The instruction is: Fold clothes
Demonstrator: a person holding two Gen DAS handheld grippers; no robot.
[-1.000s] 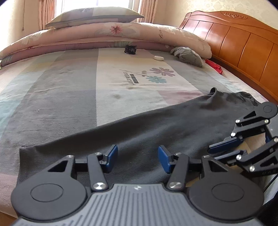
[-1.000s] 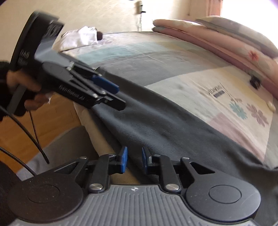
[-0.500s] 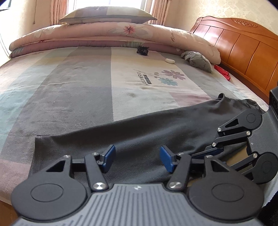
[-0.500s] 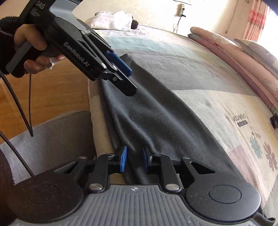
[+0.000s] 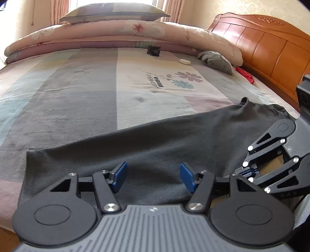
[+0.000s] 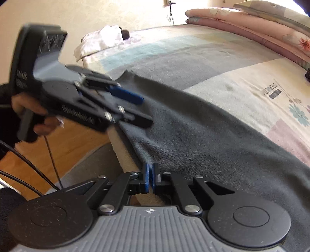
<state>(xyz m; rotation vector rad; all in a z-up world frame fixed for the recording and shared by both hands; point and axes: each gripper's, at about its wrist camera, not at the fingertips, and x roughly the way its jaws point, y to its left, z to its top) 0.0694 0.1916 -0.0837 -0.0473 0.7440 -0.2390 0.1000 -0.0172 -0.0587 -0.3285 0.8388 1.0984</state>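
Observation:
A dark grey garment (image 5: 155,139) lies stretched flat along the near edge of the bed (image 5: 81,91). My left gripper (image 5: 153,176) hovers over its near edge with its jaws opening. The cloth lies below the blue pads (image 5: 119,175), untouched by them. The right wrist view shows the dark grey garment (image 6: 213,139) from the side, with the left gripper (image 6: 144,110) held by a hand just above its left end. My right gripper (image 6: 150,176) is shut, pinching the garment's near hem. In the left wrist view the right gripper (image 5: 243,171) reaches in from the right.
A folded quilt (image 5: 120,36) and pillow (image 5: 114,13) lie at the far end, a wooden headboard (image 5: 271,48) on the right. A black clip (image 5: 153,50), a small white object (image 5: 185,61), a crumpled grey cloth (image 5: 217,61) and a red item (image 5: 245,74) sit beyond. The wooden floor (image 6: 67,147) lies below.
My right gripper's pads have closed together on the garment's hem. The left gripper's jaws have spread a little wider, and it has dipped closer to the cloth.

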